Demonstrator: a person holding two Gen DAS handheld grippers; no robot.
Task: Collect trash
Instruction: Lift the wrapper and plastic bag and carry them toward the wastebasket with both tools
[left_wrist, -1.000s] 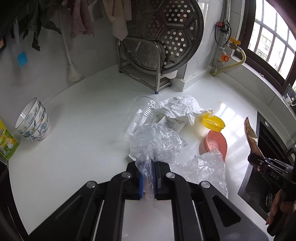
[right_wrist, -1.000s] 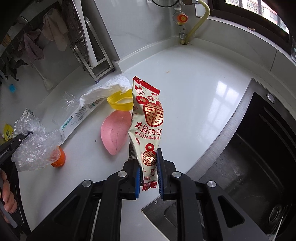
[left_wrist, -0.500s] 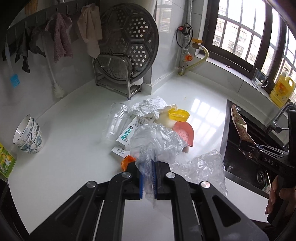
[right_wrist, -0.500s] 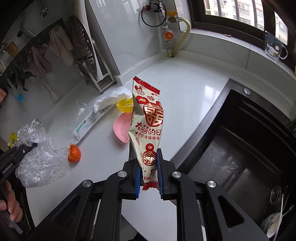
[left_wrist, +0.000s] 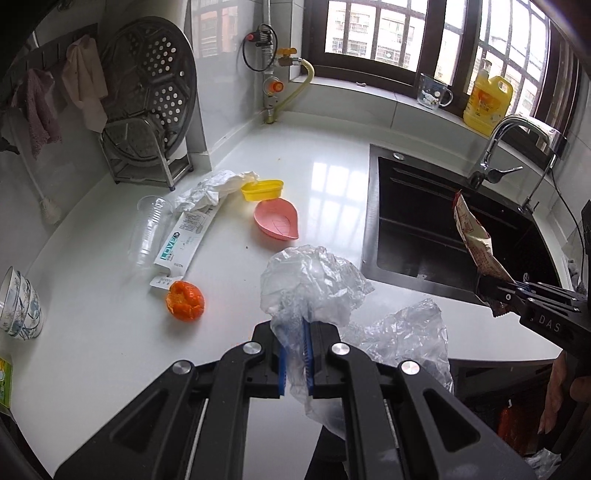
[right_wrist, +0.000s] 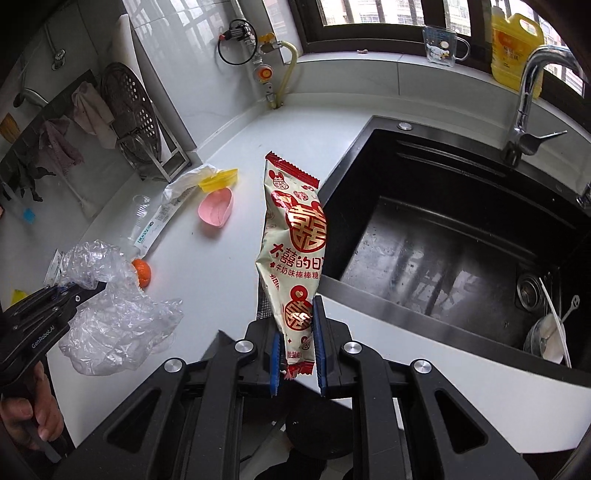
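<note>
My left gripper (left_wrist: 295, 354) is shut on a crumpled clear plastic bag (left_wrist: 314, 284) and holds it above the front edge of the white counter (left_wrist: 325, 177). My right gripper (right_wrist: 297, 343) is shut on a cream and red candy wrapper (right_wrist: 293, 236), held upright near the sink's left rim. The wrapper also shows in the left wrist view (left_wrist: 476, 240). On the counter lie an orange peel (left_wrist: 184, 300), a clear plastic cup (left_wrist: 147, 229), a long white box (left_wrist: 184, 236), crumpled white paper (left_wrist: 218, 186), a yellow tub (left_wrist: 263, 189) and a pink leaf-shaped dish (left_wrist: 277, 224).
A black sink (right_wrist: 461, 236) with a tap (right_wrist: 528, 88) fills the right. A dish rack with a perforated steel tray (left_wrist: 147, 110) stands at the back left. Stacked bowls (left_wrist: 20, 299) sit at the left edge. A yellow bottle (left_wrist: 487, 103) and a glass mug (left_wrist: 432, 92) are on the windowsill.
Both grippers have pulled back and risen from the counter with the bag and the wrapper. The orange peel now lies uncovered. More of the sink and the window is in view.
</note>
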